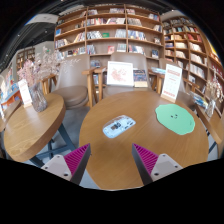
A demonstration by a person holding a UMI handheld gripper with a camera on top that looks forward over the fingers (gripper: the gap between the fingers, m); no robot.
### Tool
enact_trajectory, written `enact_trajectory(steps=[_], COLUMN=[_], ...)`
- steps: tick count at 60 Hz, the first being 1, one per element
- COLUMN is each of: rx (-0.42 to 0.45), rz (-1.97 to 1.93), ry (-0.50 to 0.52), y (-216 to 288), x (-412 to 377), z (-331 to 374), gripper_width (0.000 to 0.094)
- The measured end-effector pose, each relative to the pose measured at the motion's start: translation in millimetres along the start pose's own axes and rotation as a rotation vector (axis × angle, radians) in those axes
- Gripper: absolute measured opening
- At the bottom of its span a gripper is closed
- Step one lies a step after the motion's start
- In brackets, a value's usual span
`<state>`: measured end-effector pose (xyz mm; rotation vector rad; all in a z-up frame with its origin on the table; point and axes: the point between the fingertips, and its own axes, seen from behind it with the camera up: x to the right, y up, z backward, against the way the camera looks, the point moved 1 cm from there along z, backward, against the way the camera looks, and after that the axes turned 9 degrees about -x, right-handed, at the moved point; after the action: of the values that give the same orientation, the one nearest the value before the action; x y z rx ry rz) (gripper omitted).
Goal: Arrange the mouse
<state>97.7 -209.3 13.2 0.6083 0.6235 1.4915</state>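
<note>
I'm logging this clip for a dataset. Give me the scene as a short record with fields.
setting: library room with bookshelves
surface: round wooden table
mouse: on the table, ahead of the fingers
mat: green mat on the table, right of the mouse
gripper: open, holding nothing, above the near table edge
other: second round table at left; chair beyond

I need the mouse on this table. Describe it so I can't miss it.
On the round wooden table just ahead of the open gripper, two things lie. The mouse is the small white-and-dark one nearer the middle; the green mat beside it is flat and much larger.
</note>
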Motion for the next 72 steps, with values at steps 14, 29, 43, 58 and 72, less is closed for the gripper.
enact_trajectory(steps=[14, 29, 43, 58, 72], rx=[-0.037, -0.044, -0.07, -0.079, -0.063], rz=[-0.028, -0.033, -0.029, -0.023, -0.004], ry=[-0.025, -0.033, -0.026, -0.026, -0.017], y=[21.4, 52.0, 75.2, 94.4, 101.0], x=[-0.9, -4.7, -11.6, -16.2, -16.9], z=[-50.7, -81.0, -104.4, -124.5, -130.7], gripper_width=[0.0856, 0.0848, 0.0844, 0.0819, 0.0452])
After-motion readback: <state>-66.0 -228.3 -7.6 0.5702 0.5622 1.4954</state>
